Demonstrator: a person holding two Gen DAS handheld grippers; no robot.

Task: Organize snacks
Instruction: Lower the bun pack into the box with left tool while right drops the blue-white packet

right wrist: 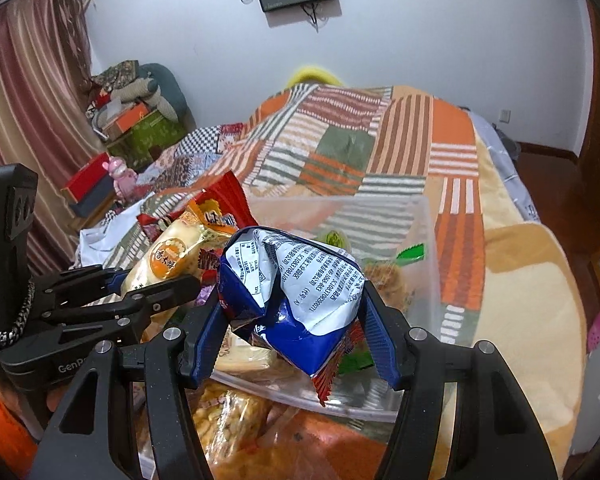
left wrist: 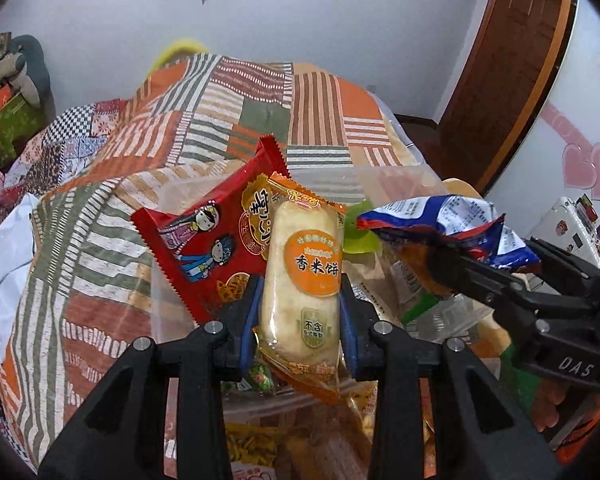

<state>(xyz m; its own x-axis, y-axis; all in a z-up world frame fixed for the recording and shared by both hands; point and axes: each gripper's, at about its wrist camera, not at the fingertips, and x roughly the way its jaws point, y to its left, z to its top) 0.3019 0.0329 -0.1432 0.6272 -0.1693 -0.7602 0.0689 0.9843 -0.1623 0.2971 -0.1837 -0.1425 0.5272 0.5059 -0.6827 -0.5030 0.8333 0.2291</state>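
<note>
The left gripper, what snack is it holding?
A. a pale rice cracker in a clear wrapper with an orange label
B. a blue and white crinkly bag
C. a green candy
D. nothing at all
A: the left gripper has its jaws pressed on both sides of the rice cracker, while the blue and white bag sits in the right gripper.

Rice cracker pack (left wrist: 302, 276) between left tongs (left wrist: 300, 312), above clear bin (right wrist: 428, 240) on bed (right wrist: 380, 140); crumpled packet (right wrist: 296, 292) in right tongs (right wrist: 296, 340), to its right.
</note>
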